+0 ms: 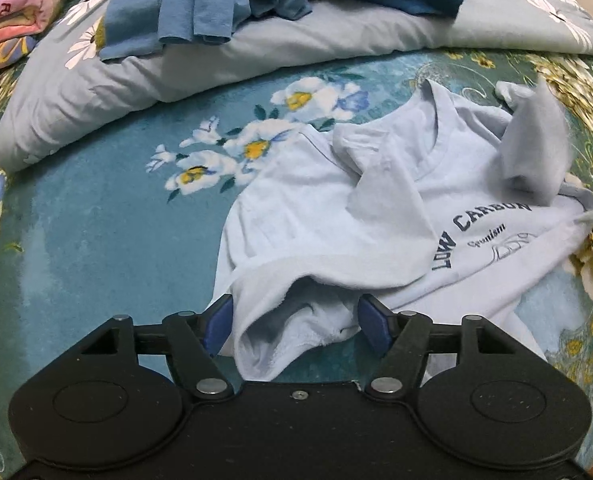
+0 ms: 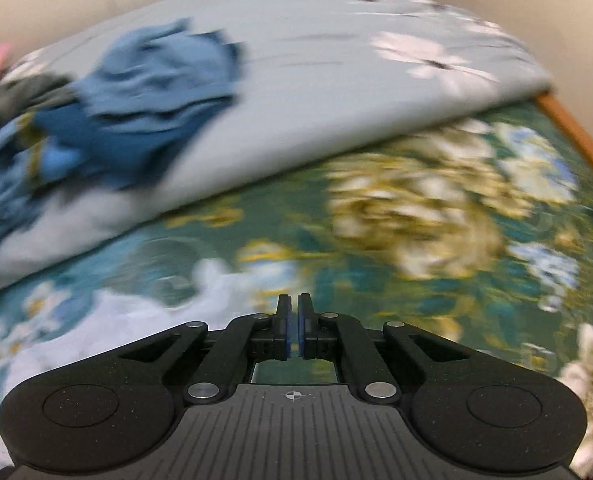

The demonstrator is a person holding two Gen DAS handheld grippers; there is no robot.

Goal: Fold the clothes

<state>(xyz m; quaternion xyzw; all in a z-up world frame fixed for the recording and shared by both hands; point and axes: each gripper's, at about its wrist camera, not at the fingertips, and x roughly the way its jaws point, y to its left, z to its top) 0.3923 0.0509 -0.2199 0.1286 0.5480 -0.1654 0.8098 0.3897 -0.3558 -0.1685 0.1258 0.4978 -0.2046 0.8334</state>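
Observation:
A pale blue T-shirt point(image 1: 320, 216) printed "LOW CARBON" lies crumpled on the teal floral bedspread point(image 1: 96, 232). One part of it point(image 1: 536, 148) stands lifted at the right, blurred. My left gripper point(image 1: 294, 320) is open, its blue pads on either side of a bunched fold of the shirt's near edge. In the blurred right wrist view, my right gripper point(image 2: 294, 326) is shut with nothing seen between its pads, above the bedspread point(image 2: 376, 240). A bit of the pale shirt point(image 2: 96, 320) shows at its lower left.
A folded grey floral duvet point(image 1: 256, 52) lies across the far side, with a heap of blue clothes point(image 1: 224, 0) on it; both also show in the right wrist view point(image 2: 336, 80), point(image 2: 136, 92). A pink patterned pillow point(image 1: 12, 12) sits far left. The bed's wooden edge point(image 2: 576, 140) runs at right.

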